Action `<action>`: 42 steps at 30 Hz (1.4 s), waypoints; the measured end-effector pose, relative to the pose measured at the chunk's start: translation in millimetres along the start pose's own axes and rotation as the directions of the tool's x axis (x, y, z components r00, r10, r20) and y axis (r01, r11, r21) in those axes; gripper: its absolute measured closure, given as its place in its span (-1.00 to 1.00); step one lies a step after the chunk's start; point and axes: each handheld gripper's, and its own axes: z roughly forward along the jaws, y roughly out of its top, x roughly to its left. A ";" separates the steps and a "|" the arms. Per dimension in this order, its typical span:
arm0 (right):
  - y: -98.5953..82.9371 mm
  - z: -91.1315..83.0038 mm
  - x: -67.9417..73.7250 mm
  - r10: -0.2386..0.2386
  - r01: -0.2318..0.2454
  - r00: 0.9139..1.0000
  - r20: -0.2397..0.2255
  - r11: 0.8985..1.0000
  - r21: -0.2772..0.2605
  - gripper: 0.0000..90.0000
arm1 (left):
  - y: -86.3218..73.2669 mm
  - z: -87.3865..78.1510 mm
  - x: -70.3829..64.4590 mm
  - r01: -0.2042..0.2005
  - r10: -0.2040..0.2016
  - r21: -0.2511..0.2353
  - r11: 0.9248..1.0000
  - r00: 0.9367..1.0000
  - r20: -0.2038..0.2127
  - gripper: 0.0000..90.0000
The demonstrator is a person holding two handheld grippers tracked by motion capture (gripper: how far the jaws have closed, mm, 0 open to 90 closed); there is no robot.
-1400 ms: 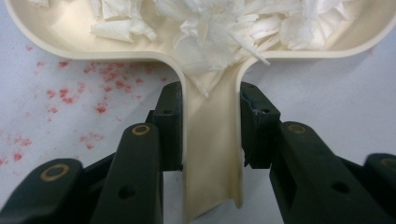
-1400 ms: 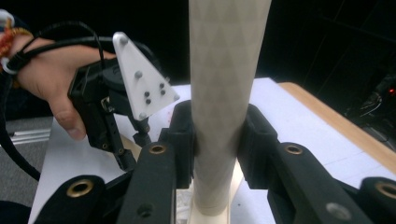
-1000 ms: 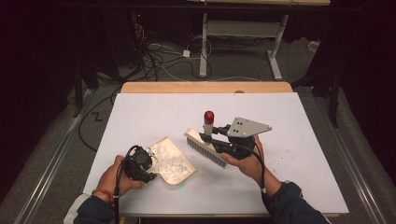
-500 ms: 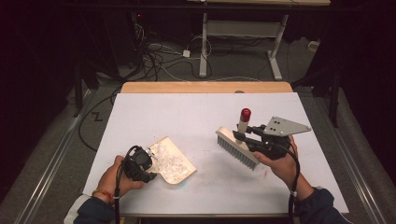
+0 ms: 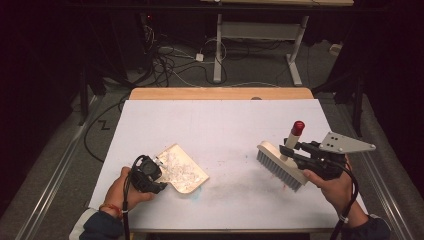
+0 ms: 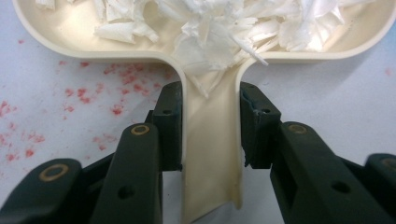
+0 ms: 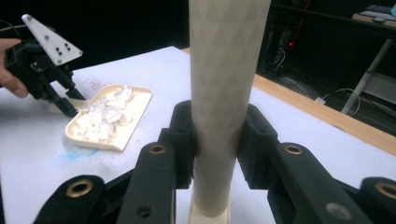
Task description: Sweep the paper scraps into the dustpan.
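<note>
A person stands at a white table (image 5: 220, 125), a gripper in each hand. Seen from above, the left gripper (image 5: 150, 175) sits at about 7 o'clock on the table, clamped on the handle of a cream dustpan (image 5: 181, 170). In the left gripper view, the handle runs straight up between the two black pads (image 6: 169, 123), both pressed to its sides. The pan lies flat just beyond them at 12 o'clock, holding white shreds (image 6: 224, 28). Red specks (image 6: 93, 88) dot the table at 10 o'clock.

The right gripper (image 5: 300, 152), at about 4 o'clock on the table, grips a cream brush (image 5: 280, 165) by its upright handle, which has a red tip. The bristles tilt down toward the table. In the right gripper view, the handle stands between the closed pads (image 7: 183, 135), touching both. The dustpan lies well apart at 9 o'clock.
</note>
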 end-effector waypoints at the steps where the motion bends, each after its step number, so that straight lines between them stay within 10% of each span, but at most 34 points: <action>1: -1.1 -2.8 0.1 0.000 0.000 1.000 -0.004 1.000 0.005 0.57 | -0.2 -0.1 0.3 0.007 -0.007 -0.007 1.000 1.000 -0.003 0.39; 17: -16.6 -32.7 -1.7 0.020 -0.012 0.993 -0.113 0.997 0.077 0.57 | -5.8 -3.1 12.0 0.079 -0.080 -0.043 0.996 0.996 -0.024 0.40; 27: -24.6 -29.6 -13.0 0.043 -0.008 0.981 -0.189 0.984 0.181 0.56 | -12.2 -10.7 27.0 0.180 -0.185 -0.085 0.980 0.982 -0.049 0.40; 42: -26.4 -14.2 -38.3 0.020 -0.005 0.997 -0.074 0.979 0.204 0.46 | -16.7 -8.4 32.6 0.234 -0.241 -0.106 0.966 0.969 -0.059 0.40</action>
